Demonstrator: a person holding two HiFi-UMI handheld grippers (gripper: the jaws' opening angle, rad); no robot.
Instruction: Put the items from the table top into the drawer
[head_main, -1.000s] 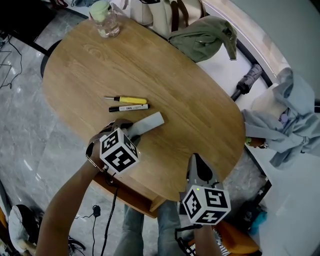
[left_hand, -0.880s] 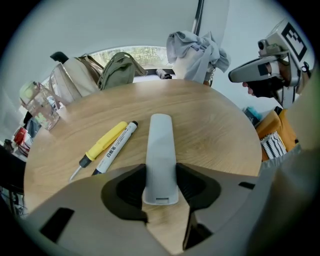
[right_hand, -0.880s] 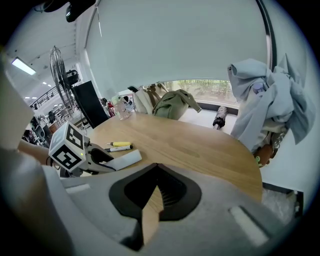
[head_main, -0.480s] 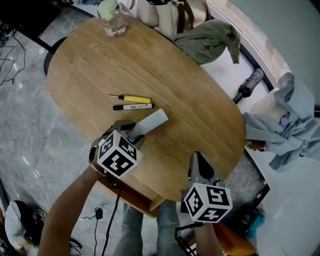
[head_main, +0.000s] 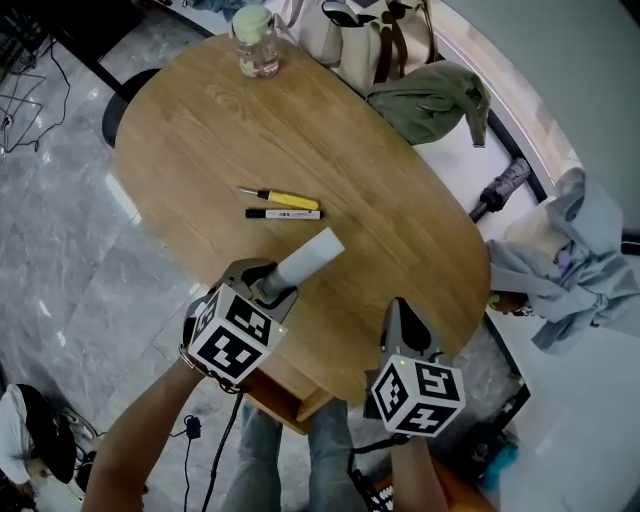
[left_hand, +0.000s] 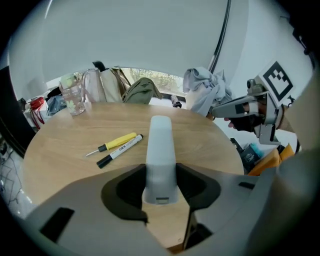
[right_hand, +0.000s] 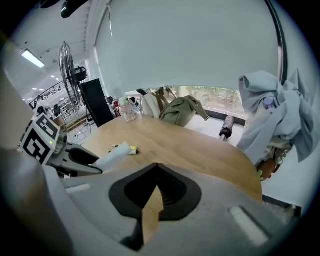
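Note:
A pale grey oblong bar (head_main: 312, 255) (left_hand: 161, 150) sticks out of my left gripper (head_main: 272, 285) (left_hand: 160, 186), which is shut on its near end and holds it above the oval wooden table (head_main: 400, 200). Beyond it on the tabletop lie a yellow-handled screwdriver (head_main: 280, 198) (left_hand: 114, 143) and a black-and-white marker (head_main: 283, 213) (left_hand: 120, 150), side by side. My right gripper (head_main: 403, 325) (right_hand: 157, 167) hangs over the table's near edge, shut and holding nothing. Part of a wooden drawer (head_main: 285, 388) shows below that edge, between the two grippers.
A glass jar with a pale green lid (head_main: 257, 42) stands at the table's far end. A green garment (head_main: 430, 100) and a beige bag (head_main: 370, 40) lie beyond the far right edge. A grey-blue cloth (head_main: 570, 250) and a dark umbrella (head_main: 500, 185) are off to the right.
My left gripper has risen and rolled with the grey bar in it, so the bar is now off the tabletop. The right gripper has stayed where it was.

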